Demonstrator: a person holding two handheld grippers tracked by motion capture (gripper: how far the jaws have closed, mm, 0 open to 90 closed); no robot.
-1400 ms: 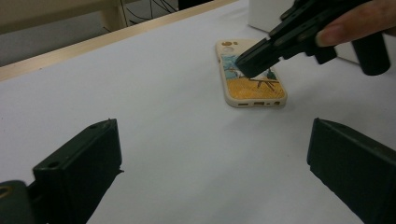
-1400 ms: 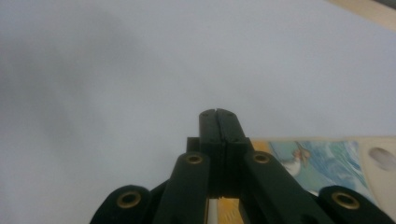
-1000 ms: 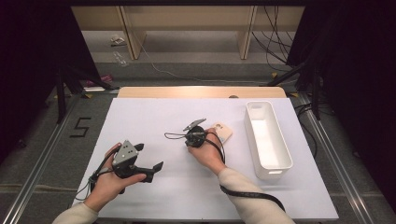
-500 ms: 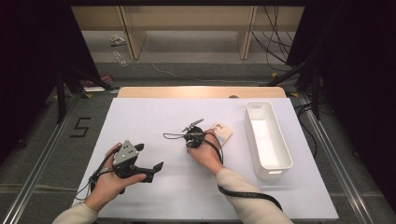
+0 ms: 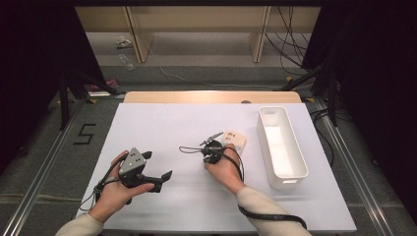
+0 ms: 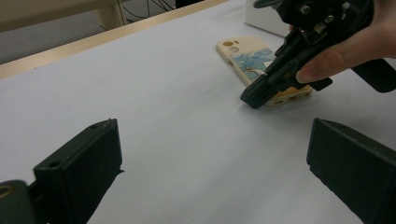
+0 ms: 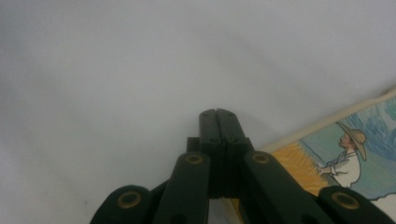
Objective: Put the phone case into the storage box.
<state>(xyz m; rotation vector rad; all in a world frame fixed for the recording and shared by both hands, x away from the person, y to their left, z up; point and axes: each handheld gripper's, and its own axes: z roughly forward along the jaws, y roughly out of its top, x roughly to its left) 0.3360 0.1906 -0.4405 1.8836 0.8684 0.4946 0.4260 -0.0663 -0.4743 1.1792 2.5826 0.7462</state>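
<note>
Phone case (image 5: 234,140), cream with a painted picture, lies flat on the white table (image 5: 162,128), just left of the white bin (image 5: 281,147). Right gripper (image 7: 218,114), jaws pressed together and holding nothing, has its tip at the case's near edge. Left gripper (image 6: 215,158), jaws wide apart, rests well apart with nothing between them. Nothing is visible inside the bin.
</note>
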